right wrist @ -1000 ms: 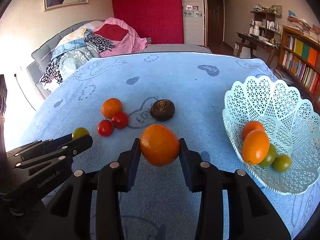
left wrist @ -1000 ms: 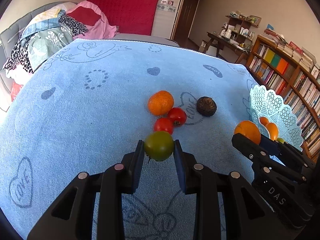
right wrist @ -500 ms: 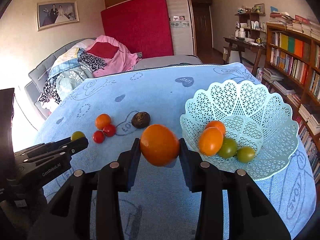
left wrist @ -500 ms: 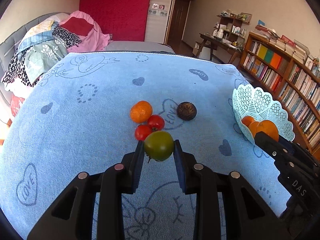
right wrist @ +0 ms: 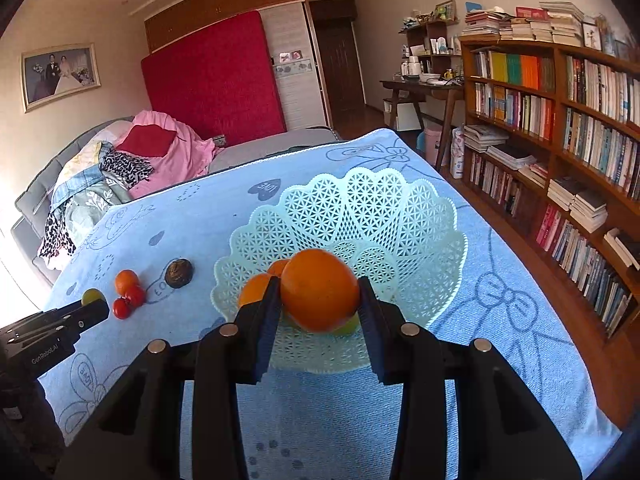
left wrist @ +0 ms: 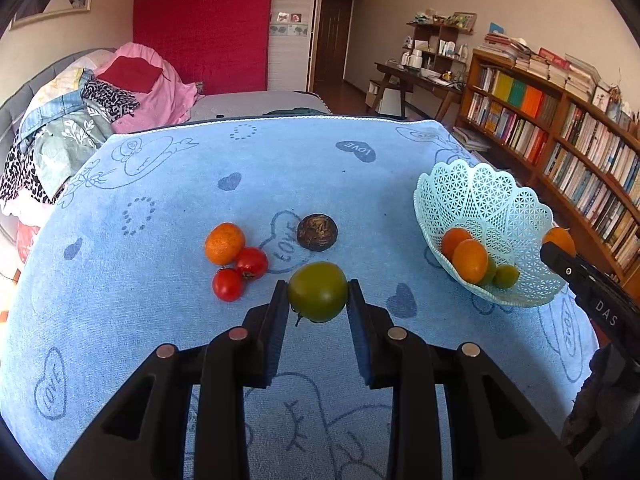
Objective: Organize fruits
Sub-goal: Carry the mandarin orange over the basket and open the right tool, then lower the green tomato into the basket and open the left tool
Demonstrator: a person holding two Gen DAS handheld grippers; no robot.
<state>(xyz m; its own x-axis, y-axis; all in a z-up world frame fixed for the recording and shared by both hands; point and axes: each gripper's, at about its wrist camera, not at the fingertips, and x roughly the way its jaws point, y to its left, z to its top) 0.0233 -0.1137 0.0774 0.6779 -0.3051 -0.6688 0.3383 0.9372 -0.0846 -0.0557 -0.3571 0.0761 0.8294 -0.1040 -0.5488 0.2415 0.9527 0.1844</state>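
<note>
My left gripper (left wrist: 318,300) is shut on a green tomato (left wrist: 318,291), held above the blue cloth. My right gripper (right wrist: 319,300) is shut on an orange (right wrist: 320,294), held just before the near rim of the pale lattice basket (right wrist: 400,216). The basket (left wrist: 480,200) holds two oranges (left wrist: 466,254) and small green fruits (left wrist: 506,276). On the cloth lie an orange (left wrist: 224,242), two red tomatoes (left wrist: 251,263) and a dark brown round fruit (left wrist: 317,232). The right gripper shows at the right edge of the left wrist view (left wrist: 560,254).
A blue towel with "love" prints (left wrist: 200,184) covers the table. A bookshelf (right wrist: 560,128) stands to the right, a sofa with heaped clothes (left wrist: 80,120) to the left, a desk (right wrist: 424,88) at the back.
My right gripper has carried the orange rightwards to the basket's near rim. My left gripper has lifted and drawn back with the green tomato; the loose fruits look farther away.
</note>
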